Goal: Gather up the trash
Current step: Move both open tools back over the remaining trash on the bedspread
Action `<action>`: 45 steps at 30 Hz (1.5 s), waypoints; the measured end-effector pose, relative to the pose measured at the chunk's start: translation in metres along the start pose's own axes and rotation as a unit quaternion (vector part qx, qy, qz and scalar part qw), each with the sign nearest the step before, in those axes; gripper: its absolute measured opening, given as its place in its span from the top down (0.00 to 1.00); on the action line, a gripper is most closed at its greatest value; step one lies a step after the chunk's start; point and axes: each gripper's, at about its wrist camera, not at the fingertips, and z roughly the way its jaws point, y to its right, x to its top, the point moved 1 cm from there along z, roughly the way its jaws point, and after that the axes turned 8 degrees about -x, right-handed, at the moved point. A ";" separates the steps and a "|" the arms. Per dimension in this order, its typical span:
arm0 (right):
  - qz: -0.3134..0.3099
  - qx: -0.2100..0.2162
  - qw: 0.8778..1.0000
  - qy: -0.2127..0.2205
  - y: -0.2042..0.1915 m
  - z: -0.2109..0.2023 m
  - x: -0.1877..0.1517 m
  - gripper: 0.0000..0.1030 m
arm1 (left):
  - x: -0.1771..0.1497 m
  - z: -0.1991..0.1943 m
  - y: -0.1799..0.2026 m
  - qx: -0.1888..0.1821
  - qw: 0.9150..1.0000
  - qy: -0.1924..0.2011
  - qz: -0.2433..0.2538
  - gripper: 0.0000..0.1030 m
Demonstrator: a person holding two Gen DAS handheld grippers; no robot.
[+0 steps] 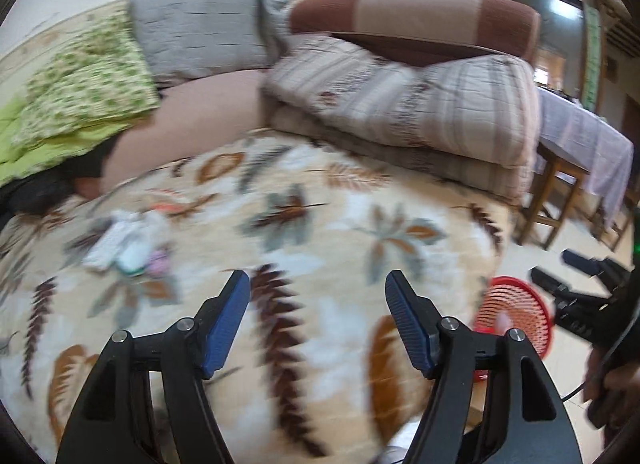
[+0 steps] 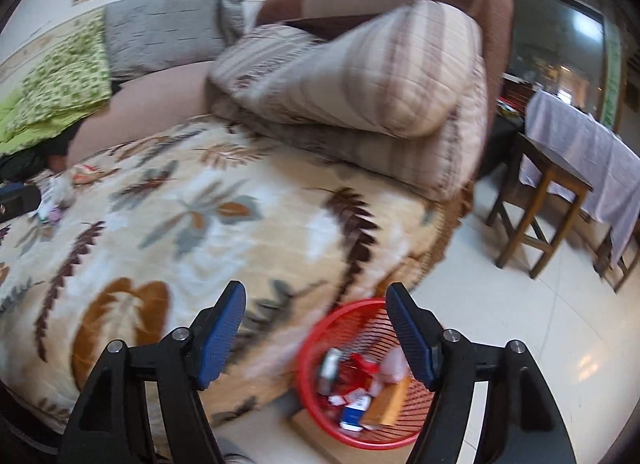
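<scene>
Left wrist view, near to far: left gripper [image 1: 318, 324] w/ blue ribbed pads, jaws standing wide, nothing between them, angled down over cream fleece blanket printed w/ brown and grey leaves [image 1: 280, 224]. Left of centre, further out on blanket: small heap of pale crumpled wrappers and paper scraps [image 1: 128, 248], blurred, exact items hard to tell; likely remaining trash to collect. Lower right, on tiled floor just beside bed edge: red plastic mesh basket [image 1: 516, 316], parked close so drops need only a short reach. Right gripper [image 1: 560, 288] visible at far right edge, black, held in person's hand above basket area.

Right wrist view: right gripper [image 2: 316, 328] also spread wide and empty, poised over red basket [image 2: 320, 376]. Basket already holding cartons, red wrappers, a metal can-like item; collection judged partly done. Same pale heap [image 2: 56, 200] seen far left on blanket, well apart from basket, tip of left gripper near it at frame edge.

Beyond blanket: striped beige folded quilts [image 2: 360, 76], brown bolster, grey pillow, green patterned cloth at wall. Far right: wooden stool [image 2: 544, 200] beside table draped in lilac cloth.

Both views motion-blurred.
</scene>
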 end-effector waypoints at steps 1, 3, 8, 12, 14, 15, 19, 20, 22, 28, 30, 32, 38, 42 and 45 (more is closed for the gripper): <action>-0.006 0.000 1.000 0.002 -0.007 -0.001 0.003 0.26 | -0.004 -0.003 -0.011 0.017 1.000 0.002 -0.002 0.31; -0.018 -0.001 1.000 0.008 -0.020 -0.004 0.008 0.26 | -0.013 -0.006 -0.029 0.052 0.999 0.003 0.003 0.31; -0.067 0.021 0.997 0.025 -0.069 -0.015 0.027 0.26 | -0.027 -0.015 -0.071 0.135 0.991 0.007 0.006 0.31; -0.106 0.073 0.991 0.024 -0.116 -0.021 0.046 0.26 | -0.037 -0.016 -0.110 0.176 0.983 0.015 -0.046 0.30; -0.112 0.087 0.990 0.023 -0.138 -0.022 0.053 0.26 | -0.042 -0.013 -0.135 0.177 0.978 0.001 -0.108 0.30; -0.116 0.091 0.989 0.023 -0.150 -0.021 0.058 0.26 | -0.043 -0.012 -0.143 0.175 0.976 0.000 -0.129 0.30; -0.131 0.110 0.985 0.011 -0.199 -0.008 0.066 0.26 | -0.045 -0.008 -0.162 0.200 0.968 0.001 -0.153 0.30; -0.129 0.113 0.985 0.007 -0.210 -0.002 0.065 0.26 | -0.046 -0.006 -0.165 0.199 0.967 -0.003 -0.156 0.30; -0.122 0.124 0.985 -0.015 -0.228 0.014 0.060 0.26 | -0.047 0.000 -0.171 0.190 0.967 -0.016 -0.168 0.30; -0.110 0.143 0.983 -0.031 -0.245 0.034 0.042 0.34 | -0.047 0.008 -0.169 0.175 0.969 -0.023 -0.171 0.30; -0.121 0.130 0.984 -0.016 -0.249 0.031 0.040 0.34 | -0.046 0.008 -0.167 0.176 0.970 -0.024 -0.166 0.30; -0.133 0.136 0.982 -0.010 -0.253 0.029 0.039 0.34 | -0.045 0.006 -0.170 0.181 0.969 -0.019 -0.170 0.30; -0.121 0.199 0.972 -0.030 -0.259 0.029 0.041 0.46 | -0.048 -0.016 -0.211 0.247 0.939 0.007 -0.238 0.30; -0.135 0.262 0.954 -0.051 -0.279 0.030 0.046 0.56 | -0.056 -0.024 -0.227 0.270 0.922 0.014 -0.279 0.30; -0.144 0.297 0.942 -0.061 -0.303 0.029 0.052 0.63 | -0.055 -0.023 -0.222 0.276 0.924 0.016 -0.265 0.30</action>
